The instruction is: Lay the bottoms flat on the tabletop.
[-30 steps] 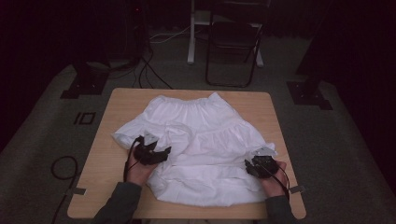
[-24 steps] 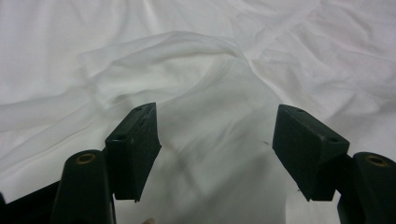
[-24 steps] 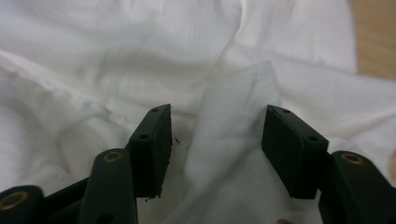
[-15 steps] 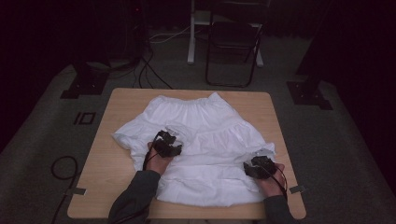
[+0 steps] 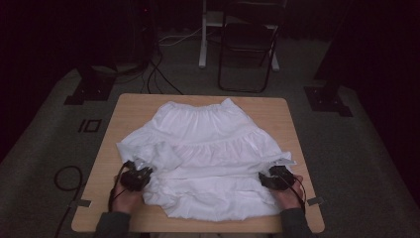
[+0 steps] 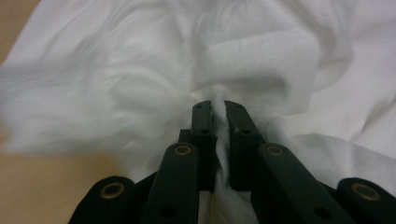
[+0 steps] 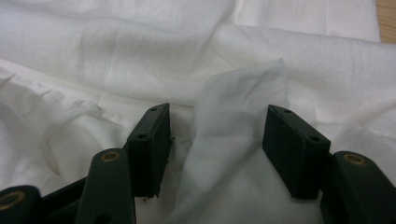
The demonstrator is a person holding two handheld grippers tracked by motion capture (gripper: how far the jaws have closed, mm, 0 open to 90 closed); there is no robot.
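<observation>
A white tiered skirt (image 5: 213, 144) lies spread on the wooden table (image 5: 124, 111), waistband at the far side. My left gripper (image 5: 142, 172) rests at the skirt's near-left part. In the left gripper view its jaws have just been closing, and the left gripper (image 6: 218, 109) is shut on a bunched pinch of the white cloth (image 6: 252, 56). My right gripper (image 5: 271, 174) sits at the skirt's near-right edge. In the right gripper view the right gripper (image 7: 217, 126) is open, and a raised fold of cloth (image 7: 238, 98) stands between the jaws without being pressed.
A dark folding chair (image 5: 247, 49) stands on the floor beyond the table. Black stand bases (image 5: 91, 89) (image 5: 329, 99) flank the table's far corners. A cable loop (image 5: 64, 176) lies on the carpet at the left. Bare wood runs along the table's left and right edges.
My left gripper reached in over the skirt, closed on cloth, and pulled back toward the near-left, dragging a fold with it. The right gripper stayed in place.
</observation>
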